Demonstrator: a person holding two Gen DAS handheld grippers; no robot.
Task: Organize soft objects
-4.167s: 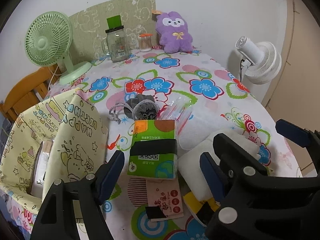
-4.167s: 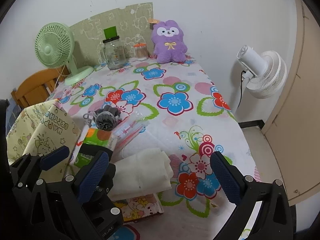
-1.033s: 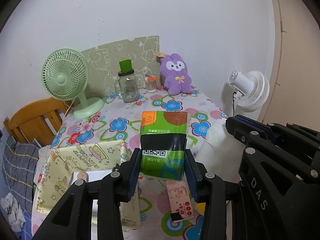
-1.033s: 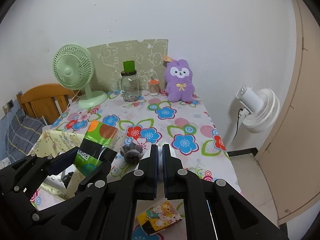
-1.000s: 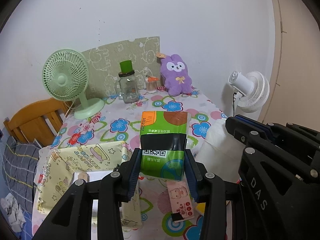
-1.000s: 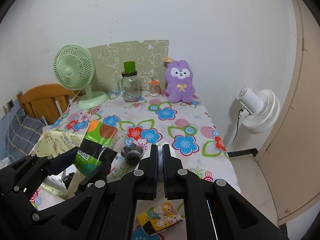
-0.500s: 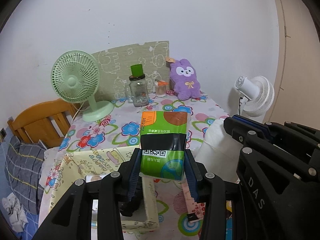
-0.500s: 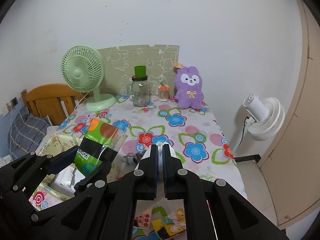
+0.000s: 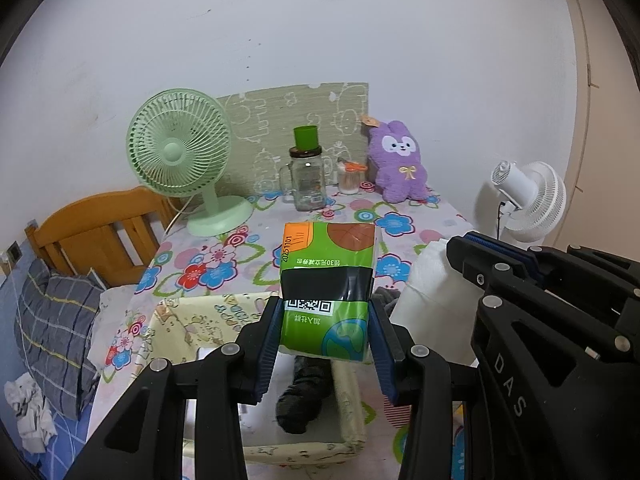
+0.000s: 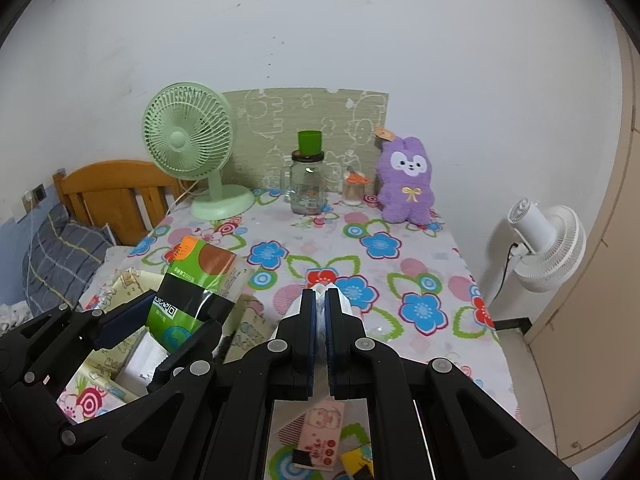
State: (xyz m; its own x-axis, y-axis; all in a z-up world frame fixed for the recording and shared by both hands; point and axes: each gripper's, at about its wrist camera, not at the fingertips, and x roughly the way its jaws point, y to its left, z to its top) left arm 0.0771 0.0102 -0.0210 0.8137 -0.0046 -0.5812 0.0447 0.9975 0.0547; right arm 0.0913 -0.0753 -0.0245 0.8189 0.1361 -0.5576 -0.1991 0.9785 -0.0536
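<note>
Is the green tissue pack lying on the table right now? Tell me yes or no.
No, the green tissue pack is lifted off the table, clamped between the left gripper's fingers above the fabric bin.

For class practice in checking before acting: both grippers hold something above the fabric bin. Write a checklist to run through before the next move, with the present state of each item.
1. Left gripper clamps the tissue pack at its lower end: ok.
2. Right gripper shut on the white cloth: ok.
3. Pack above the bin: ok.
4. Free space in the bin: cannot tell; a dark bundle and a white item already lie inside.
5. Grippers apart: cannot tell; they are close side by side.
</note>
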